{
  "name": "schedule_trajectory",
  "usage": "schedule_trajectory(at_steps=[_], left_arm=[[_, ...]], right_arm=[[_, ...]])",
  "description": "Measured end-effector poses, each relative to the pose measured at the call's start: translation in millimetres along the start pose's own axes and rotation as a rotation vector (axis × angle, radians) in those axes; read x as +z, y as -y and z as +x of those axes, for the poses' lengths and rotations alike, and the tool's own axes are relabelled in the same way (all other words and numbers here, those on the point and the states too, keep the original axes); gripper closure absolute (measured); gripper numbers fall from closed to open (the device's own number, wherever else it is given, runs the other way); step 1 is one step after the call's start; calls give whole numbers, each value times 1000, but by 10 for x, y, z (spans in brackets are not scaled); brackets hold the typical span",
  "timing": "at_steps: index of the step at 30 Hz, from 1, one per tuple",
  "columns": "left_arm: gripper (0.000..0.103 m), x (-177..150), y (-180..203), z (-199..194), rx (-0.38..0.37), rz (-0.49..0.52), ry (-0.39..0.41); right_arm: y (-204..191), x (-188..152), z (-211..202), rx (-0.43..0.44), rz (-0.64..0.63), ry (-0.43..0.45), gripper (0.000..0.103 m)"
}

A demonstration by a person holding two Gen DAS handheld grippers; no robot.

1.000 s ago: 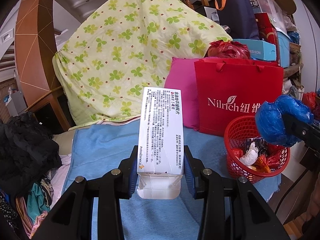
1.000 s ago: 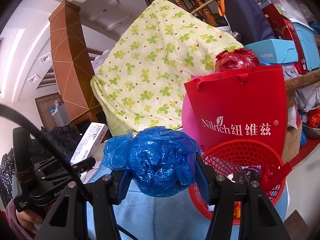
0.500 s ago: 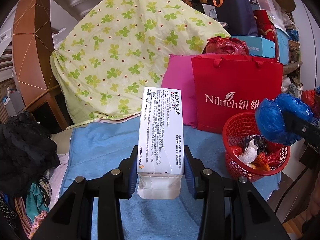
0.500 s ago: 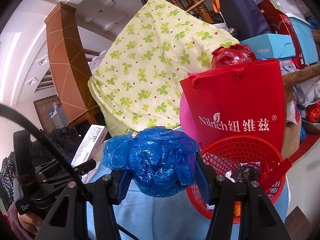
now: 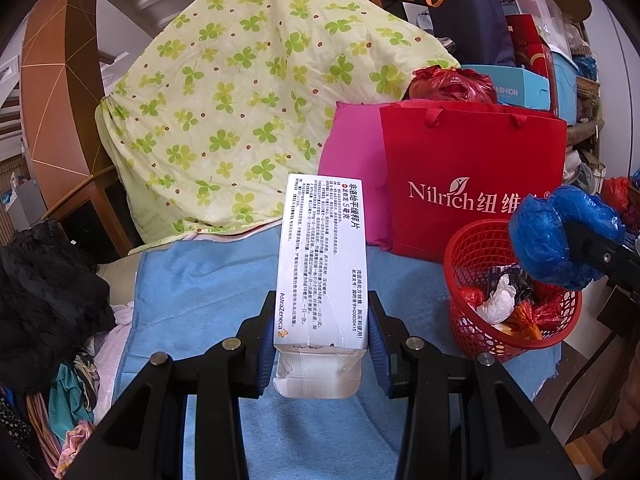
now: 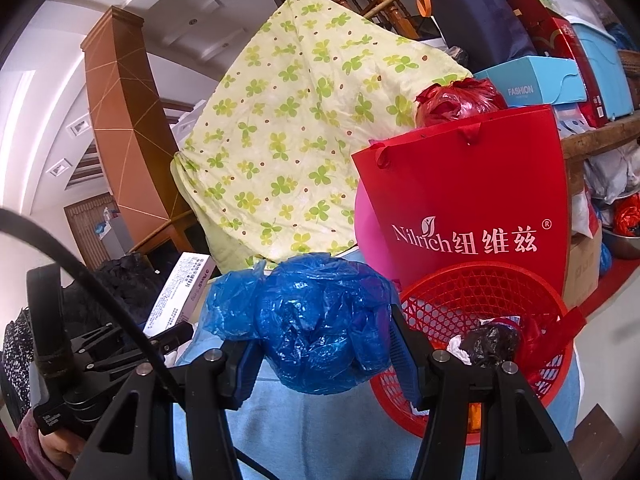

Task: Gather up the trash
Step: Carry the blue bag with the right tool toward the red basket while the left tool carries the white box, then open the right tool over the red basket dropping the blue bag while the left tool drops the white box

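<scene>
Carrying trash, the left tongs gripped a white printed medicine carton; right tongs clenched crumpled blue plastic, needing release over the red mesh basket.

Both wrist views face forward, close — sharing the red basket.

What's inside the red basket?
The red basket holds crumpled white paper, a black bag and red and orange wrappers. Anything underneath that pile is hidden.
</scene>
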State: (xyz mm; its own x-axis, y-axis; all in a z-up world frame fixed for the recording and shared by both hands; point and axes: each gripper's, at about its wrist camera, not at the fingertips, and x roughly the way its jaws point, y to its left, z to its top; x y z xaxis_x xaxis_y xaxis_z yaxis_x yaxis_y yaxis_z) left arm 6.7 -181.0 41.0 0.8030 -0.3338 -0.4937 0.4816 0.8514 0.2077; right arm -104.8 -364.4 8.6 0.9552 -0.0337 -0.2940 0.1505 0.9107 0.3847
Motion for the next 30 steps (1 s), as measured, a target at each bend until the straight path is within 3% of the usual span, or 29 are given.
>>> schedule_trajectory(at_steps=[30], left_arm=[[60, 44, 236, 294, -38, 34, -40]], right_arm=[[276, -59, 140, -49, 65, -18, 44]])
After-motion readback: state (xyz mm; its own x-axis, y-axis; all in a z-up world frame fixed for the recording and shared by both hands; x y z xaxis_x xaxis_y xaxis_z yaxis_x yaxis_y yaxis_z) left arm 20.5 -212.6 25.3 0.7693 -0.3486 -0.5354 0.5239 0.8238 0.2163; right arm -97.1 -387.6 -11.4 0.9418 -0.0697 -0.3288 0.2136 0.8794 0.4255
